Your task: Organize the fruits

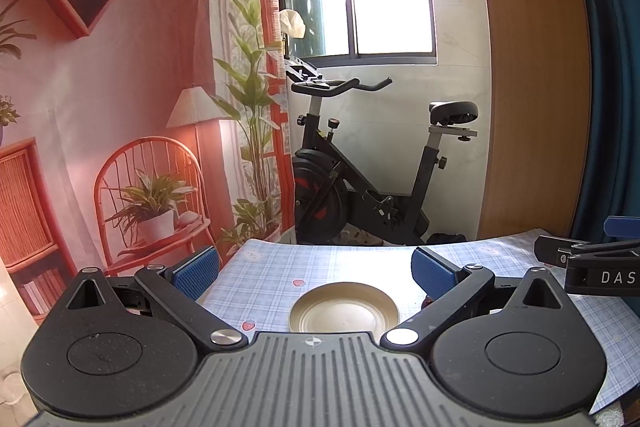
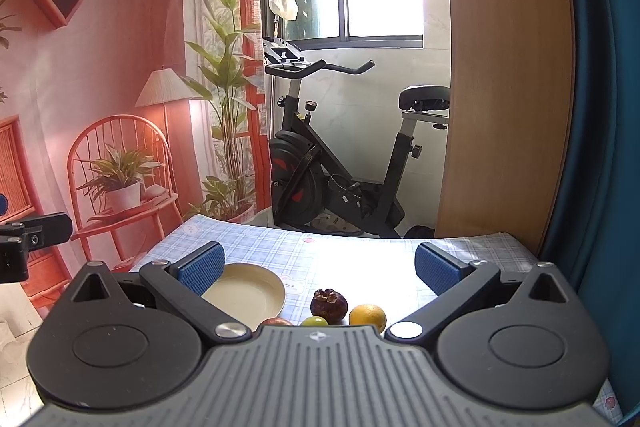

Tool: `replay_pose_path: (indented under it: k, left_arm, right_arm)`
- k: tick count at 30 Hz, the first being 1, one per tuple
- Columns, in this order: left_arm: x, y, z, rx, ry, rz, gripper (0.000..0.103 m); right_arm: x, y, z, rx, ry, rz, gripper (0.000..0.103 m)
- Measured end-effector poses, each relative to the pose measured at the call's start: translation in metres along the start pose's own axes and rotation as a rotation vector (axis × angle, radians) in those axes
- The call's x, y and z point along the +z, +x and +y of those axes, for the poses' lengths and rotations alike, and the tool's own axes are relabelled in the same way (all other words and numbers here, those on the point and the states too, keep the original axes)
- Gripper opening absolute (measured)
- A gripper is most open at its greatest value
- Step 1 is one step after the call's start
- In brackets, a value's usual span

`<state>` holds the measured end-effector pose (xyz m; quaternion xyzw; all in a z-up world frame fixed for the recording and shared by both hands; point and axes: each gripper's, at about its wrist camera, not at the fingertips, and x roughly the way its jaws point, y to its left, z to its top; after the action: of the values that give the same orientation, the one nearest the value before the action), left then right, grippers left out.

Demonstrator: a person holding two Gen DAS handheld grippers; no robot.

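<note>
A cream plate (image 1: 344, 309) lies empty on the checked tablecloth, just beyond my left gripper (image 1: 316, 271), which stands open with nothing between its blue pads. In the right wrist view the same plate (image 2: 250, 293) lies at the left, partly behind the left finger. To its right sit a dark mangosteen (image 2: 329, 305), an orange (image 2: 368, 317), a green fruit (image 2: 315, 321) and a reddish fruit (image 2: 275, 321), the last two half hidden by the gripper body. My right gripper (image 2: 320, 269) hangs open above them, empty.
The table (image 2: 360, 247) ends at a far edge, with an exercise bike (image 2: 340, 167) on the floor behind it. A wooden panel and blue curtain stand at the right. The other gripper shows at the right edge (image 1: 592, 267) of the left wrist view.
</note>
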<state>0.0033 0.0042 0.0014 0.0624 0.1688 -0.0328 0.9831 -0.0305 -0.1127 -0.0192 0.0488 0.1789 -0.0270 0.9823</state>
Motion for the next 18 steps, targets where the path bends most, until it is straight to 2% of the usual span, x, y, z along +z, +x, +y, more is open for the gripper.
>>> replay_pose_path:
  k: [18]
  left_arm:
    - [-0.0011,0.0008,0.0000,-0.002,-0.001,0.001,0.103]
  right_arm:
    - [-0.0029,-0.0045,-0.0004,-0.001,-0.001,-0.003,0.103]
